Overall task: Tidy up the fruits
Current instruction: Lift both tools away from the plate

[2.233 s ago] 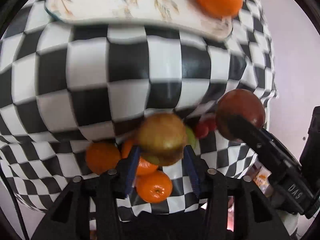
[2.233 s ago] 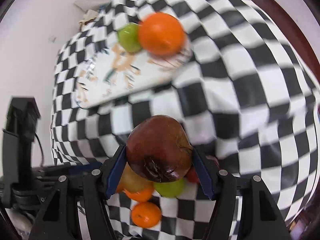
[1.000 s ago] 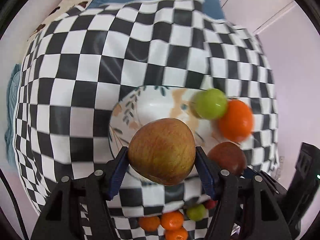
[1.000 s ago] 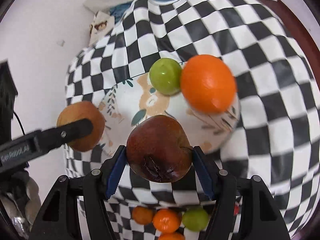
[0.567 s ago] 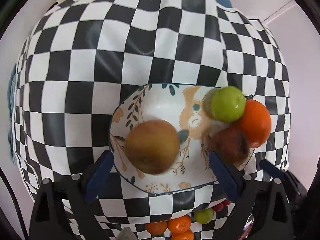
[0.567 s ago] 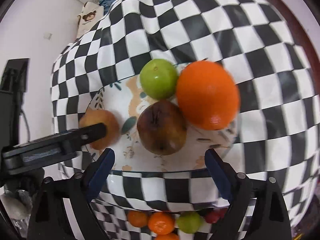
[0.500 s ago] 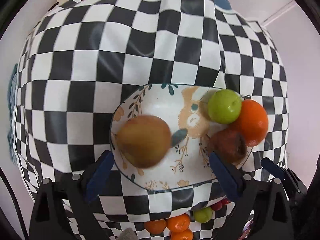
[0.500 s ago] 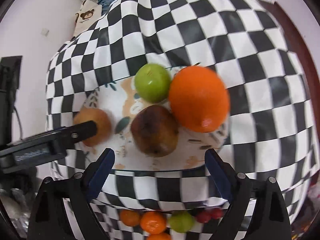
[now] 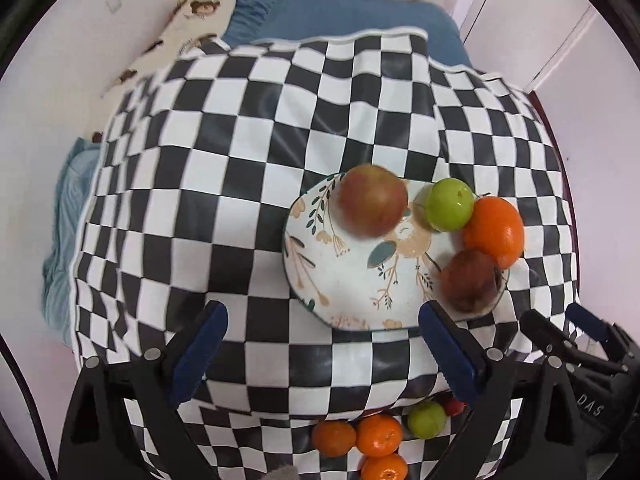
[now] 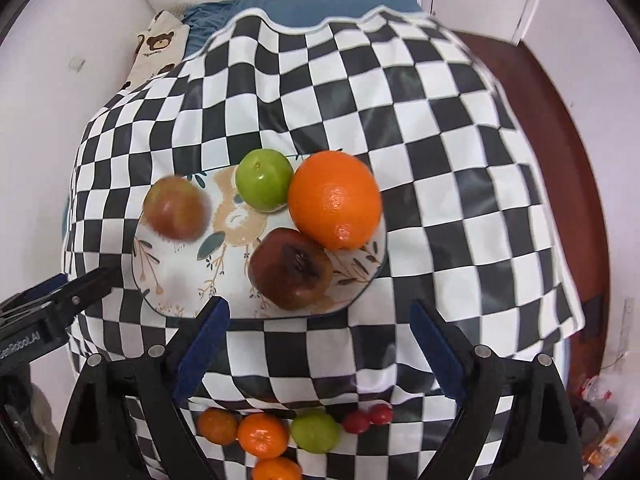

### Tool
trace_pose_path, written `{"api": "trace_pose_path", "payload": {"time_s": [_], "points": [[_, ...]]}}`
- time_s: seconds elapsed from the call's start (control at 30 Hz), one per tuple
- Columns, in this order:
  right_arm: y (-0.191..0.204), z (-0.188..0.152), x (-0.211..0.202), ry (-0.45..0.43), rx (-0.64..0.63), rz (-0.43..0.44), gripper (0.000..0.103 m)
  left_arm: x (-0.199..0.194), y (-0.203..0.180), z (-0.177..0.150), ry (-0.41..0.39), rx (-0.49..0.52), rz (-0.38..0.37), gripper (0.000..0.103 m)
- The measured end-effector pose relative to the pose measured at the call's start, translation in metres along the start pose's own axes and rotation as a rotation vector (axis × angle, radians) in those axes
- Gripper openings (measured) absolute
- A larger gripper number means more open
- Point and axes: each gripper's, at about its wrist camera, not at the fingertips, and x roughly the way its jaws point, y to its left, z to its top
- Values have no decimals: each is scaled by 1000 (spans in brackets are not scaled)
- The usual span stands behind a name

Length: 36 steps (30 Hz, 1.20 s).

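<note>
A floral white plate (image 9: 352, 280) (image 10: 176, 276) lies on the black-and-white checked cloth. On it rest a reddish-yellow apple (image 9: 373, 199) (image 10: 177, 207), a green apple (image 9: 449, 205) (image 10: 264, 179), a large orange (image 9: 494, 230) (image 10: 334, 198) and a dark bruised apple (image 9: 470, 280) (image 10: 289, 268). My left gripper (image 9: 324, 346) hangs open above the plate's near rim, nothing between its fingers. My right gripper (image 10: 320, 340) is also open and empty, just in front of the dark apple. The reddish-yellow apple looks blurred.
Small oranges (image 10: 262, 438), a green fruit (image 10: 314, 430) and red cherries (image 10: 365, 418) sit at the cloth's near edge. A blue blanket (image 9: 344, 20) and bear-print cloth (image 10: 156, 52) lie beyond the far edge. A dark wooden surface (image 10: 560, 152) runs along the right.
Both grippers opened and let their apples go onto the plate, then rose and drew back. The reddish-yellow apple has rolled toward the plate's far side.
</note>
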Motion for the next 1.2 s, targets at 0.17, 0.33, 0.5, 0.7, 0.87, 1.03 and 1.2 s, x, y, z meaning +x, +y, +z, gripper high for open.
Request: {"api": "trace_pose_path", "payload": {"time_s": [0.17,0.33,0.5,0.7,0.87,1.03,1.2], "points": [[7,-17,-27,-53,-36,-22,94,-29,-4,-24,-81,17,22,98],[14,-34,-59,-119,-55,-47,94,-60,-2,-42,-154,9,19,98],[22,-49,-90,-190,-55,-50,94,-87,-2,-59,-210,9,8,98],[26,-67,-121,-249,-51,-43,94,-109,-4,-80,-263,11,11,98],[29,-82,-140,-285,-42,-19,94,-124,-5,-95,-291,7,11,98],[27,-94,-143,-285,-27,10,95,-124,-2,-105,-278,-11,7,98],[17,-112,-108,-160,-20,78,95,-90,2,-122,-178,-10,21,102]]}}
